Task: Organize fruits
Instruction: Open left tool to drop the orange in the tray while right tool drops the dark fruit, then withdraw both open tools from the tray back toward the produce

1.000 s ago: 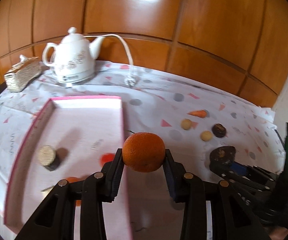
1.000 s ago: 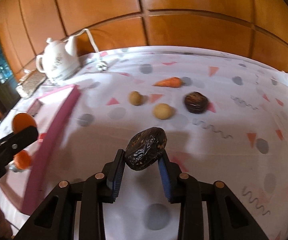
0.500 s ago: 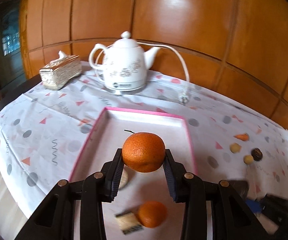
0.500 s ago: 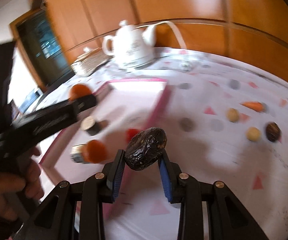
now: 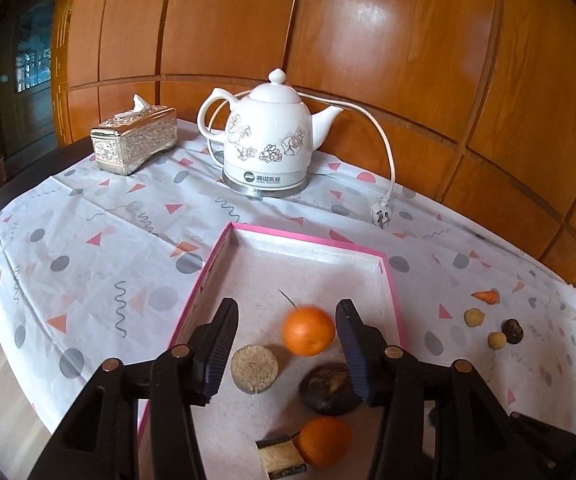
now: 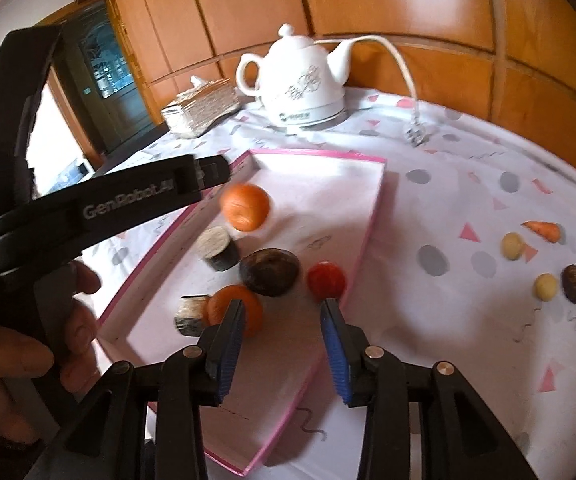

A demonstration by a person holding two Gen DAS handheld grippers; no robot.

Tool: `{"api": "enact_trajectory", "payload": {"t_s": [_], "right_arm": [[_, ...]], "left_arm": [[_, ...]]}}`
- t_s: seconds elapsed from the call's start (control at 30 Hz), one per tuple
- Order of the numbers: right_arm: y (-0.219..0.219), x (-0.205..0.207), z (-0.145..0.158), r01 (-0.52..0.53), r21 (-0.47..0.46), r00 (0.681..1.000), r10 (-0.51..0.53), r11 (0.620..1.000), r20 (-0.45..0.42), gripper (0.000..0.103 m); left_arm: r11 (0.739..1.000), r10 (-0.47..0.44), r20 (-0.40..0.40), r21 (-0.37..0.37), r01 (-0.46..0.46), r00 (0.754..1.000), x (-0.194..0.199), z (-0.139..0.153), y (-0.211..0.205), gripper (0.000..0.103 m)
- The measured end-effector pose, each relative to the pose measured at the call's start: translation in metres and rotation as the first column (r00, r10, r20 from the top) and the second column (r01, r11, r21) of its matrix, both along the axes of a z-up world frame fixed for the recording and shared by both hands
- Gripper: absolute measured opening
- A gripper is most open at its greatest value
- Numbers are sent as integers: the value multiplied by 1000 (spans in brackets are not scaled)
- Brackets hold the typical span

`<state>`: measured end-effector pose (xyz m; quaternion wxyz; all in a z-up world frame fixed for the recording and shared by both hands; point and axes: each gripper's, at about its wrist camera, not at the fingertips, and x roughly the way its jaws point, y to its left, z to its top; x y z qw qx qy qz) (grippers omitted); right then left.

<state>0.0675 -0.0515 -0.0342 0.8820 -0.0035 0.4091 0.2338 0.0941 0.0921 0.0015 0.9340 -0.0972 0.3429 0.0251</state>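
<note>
Both tongs opening over the pink-rimmed shallow tray (image 5: 391, 280), nothing pressed between the pads. Left tongs (image 5: 286, 350): round orange fruit (image 5: 307, 330) loose in the gap, dropping to the tray floor. Right tongs (image 6: 282, 334): empty; dark wrinkled oval fruit (image 6: 270, 278) lies in the tray at 12 o'clock of them. Four small pieces remain on the patterned worktop cloth (image 6: 447, 208) at 3 o'clock: small carrot (image 6: 543, 230), two pale balls (image 6: 512, 246), dark nut (image 6: 574, 284). Roughly half done.
</note>
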Motion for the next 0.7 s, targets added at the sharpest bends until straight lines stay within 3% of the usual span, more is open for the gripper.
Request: {"api": "enact_trajectory", "payload": {"t_s": [0.27,0.7], "right_arm": [[-17,-9,5,114,-84,991,-107,990,83,39],[-52,-14,4,265,-135,959,-247,955,137,39]], "left_arm": [[1000,-7,-3,-7,7,1000,-14,-5,-11,52],[994,-110,2,11,110,994,-29,-5,-50,52]]}}
